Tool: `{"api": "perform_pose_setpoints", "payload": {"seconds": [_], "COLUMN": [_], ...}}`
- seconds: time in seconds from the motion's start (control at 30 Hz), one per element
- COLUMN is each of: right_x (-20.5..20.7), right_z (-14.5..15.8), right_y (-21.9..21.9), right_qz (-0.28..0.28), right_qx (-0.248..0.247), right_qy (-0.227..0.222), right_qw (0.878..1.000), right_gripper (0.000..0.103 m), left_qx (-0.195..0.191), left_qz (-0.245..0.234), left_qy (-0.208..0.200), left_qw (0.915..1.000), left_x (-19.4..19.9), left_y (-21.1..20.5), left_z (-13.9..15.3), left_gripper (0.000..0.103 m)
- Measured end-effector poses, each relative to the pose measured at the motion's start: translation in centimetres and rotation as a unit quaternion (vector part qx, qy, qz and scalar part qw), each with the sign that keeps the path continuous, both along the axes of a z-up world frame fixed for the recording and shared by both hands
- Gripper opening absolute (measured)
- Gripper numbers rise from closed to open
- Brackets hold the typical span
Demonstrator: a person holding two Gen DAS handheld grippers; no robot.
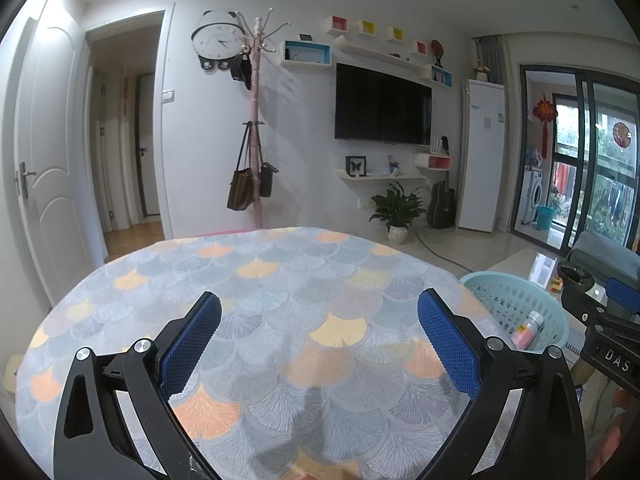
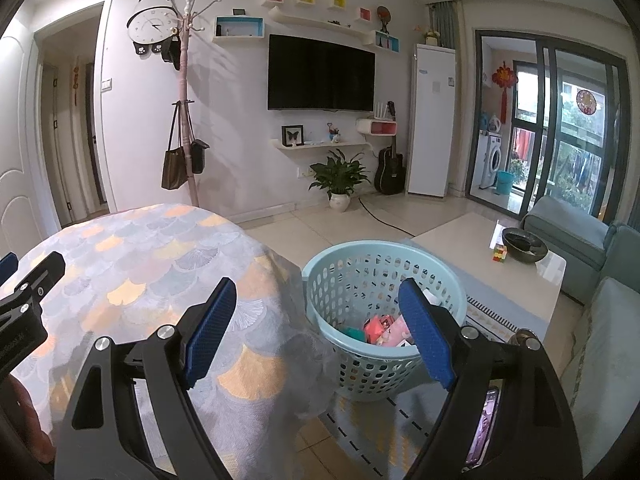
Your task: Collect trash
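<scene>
Hovering empty after a drop: both grippers' jaws stand apart.
Left gripper over tablecloth; right gripper near basket holding trash; next, probably seek remaining litter.

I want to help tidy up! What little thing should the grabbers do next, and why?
Probably just pull both back and stop. The left gripper and right gripper are open and hold nothing, the patterned tablecloth shows no trash in either view, and wrappers already lie in the blue basket beside the table.
</scene>
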State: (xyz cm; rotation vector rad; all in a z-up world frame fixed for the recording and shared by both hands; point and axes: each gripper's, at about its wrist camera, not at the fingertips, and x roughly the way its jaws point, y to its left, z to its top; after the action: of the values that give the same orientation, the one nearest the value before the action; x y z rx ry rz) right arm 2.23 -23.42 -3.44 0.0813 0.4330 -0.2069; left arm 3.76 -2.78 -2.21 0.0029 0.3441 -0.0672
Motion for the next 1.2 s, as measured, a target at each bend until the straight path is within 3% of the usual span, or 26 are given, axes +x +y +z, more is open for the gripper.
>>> {"api": "perform_pose_setpoints", "payload": {"seconds": [1.2], "right_x": [-0.33], "right_z": [-0.15], "right_y": [0.36], "right_qz": [-0.004], "right_qx": [-0.008], "right_qy": [0.005], "right_qw": [1.0], "right_gripper": [0.079], "left_qx": [0.012], "left_qz": [0.01], "left_qy": [-0.004], "left_qw": [0.9999], "left_x": [-0.18], "left_y": [-0.65], "left_z": [0.4], "left_gripper": [0.095]}}
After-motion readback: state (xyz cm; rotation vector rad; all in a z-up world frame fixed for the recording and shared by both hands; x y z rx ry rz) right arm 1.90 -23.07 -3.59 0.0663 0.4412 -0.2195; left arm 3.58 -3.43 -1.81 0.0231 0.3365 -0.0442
